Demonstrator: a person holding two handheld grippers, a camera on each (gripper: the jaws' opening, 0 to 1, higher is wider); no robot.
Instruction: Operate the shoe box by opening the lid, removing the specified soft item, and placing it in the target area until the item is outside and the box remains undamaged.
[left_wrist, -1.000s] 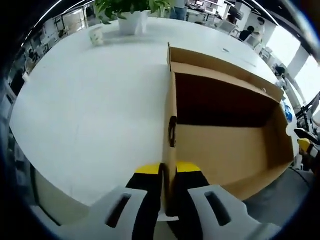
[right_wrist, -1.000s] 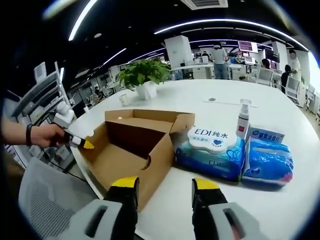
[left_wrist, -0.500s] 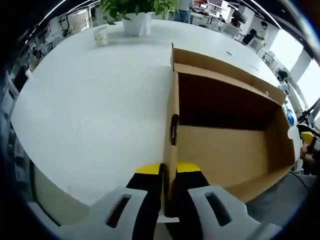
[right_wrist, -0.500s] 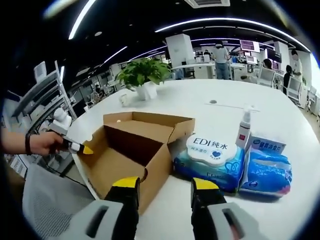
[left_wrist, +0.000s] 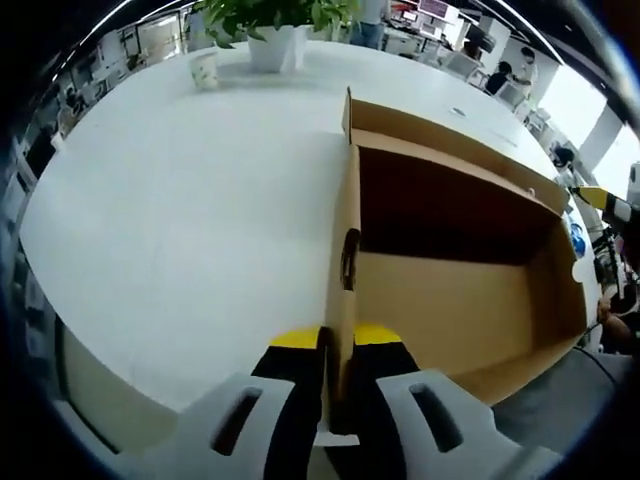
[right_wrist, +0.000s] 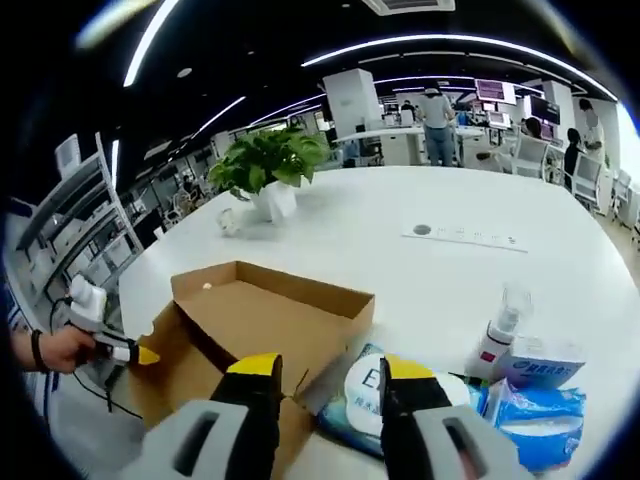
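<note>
Open brown cardboard shoe box (left_wrist: 450, 290) sits on white round bench (left_wrist: 180, 200). Left tongs (left_wrist: 337, 345) clamp the box's near side wall. Right tongs (right_wrist: 322, 368) gape, holding nothing, above the box, with the blue wet-wipes pack (right_wrist: 372, 405) just beside the box.

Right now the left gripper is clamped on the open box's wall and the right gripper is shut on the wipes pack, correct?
Half right. The left gripper does clamp the box wall. In the right gripper view, the right gripper is open above the wipes pack, holding nothing.
</note>
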